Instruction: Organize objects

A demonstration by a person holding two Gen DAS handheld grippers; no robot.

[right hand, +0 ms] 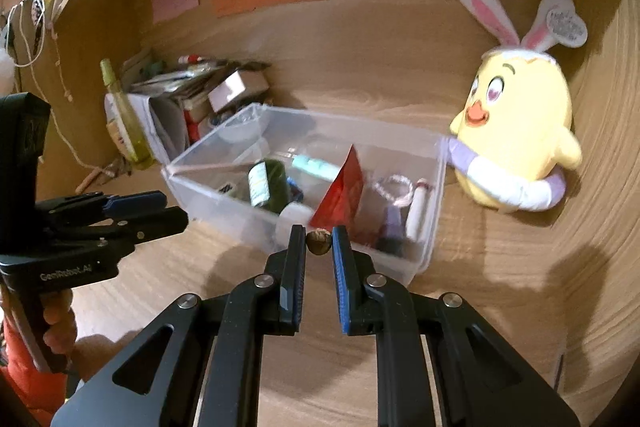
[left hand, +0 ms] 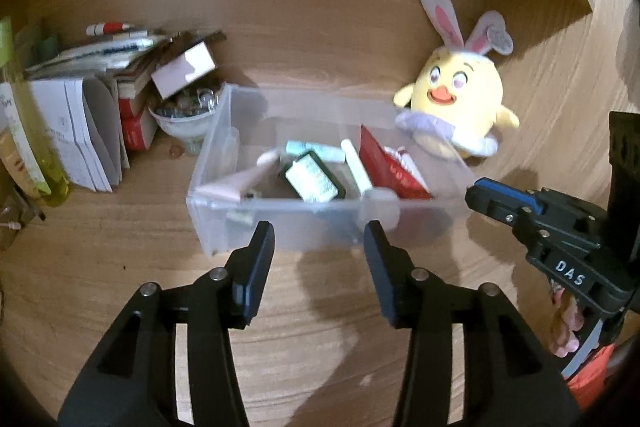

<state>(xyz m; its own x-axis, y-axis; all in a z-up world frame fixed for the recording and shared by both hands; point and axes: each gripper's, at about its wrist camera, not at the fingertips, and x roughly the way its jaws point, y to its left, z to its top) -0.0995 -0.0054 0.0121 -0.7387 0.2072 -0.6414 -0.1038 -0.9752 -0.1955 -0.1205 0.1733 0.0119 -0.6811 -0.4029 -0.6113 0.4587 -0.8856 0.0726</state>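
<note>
A clear plastic bin (left hand: 224, 227) (right hand: 184, 195) stands on the wooden desk and holds a red packet (left hand: 384, 167) (right hand: 344, 187), a dark green jar (right hand: 272, 183), tubes and other small items. My right gripper (right hand: 319, 241) is shut on a small brown nut-like object (right hand: 319, 242), held in front of the bin's near wall. It also shows in the left wrist view (left hand: 484, 197), beside the bin's right end. My left gripper (left hand: 318, 235) is open and empty, just short of the bin's front wall; it shows at the left of the right wrist view (right hand: 160, 211).
A yellow chick plush with bunny ears (left hand: 460, 95) (right hand: 516, 143) leans on the back panel right of the bin. Books, papers, a small box and a bowl of small things (left hand: 184, 111) crowd the left. A yellow-green bottle (left hand: 36, 131) (right hand: 124, 115) stands beside them.
</note>
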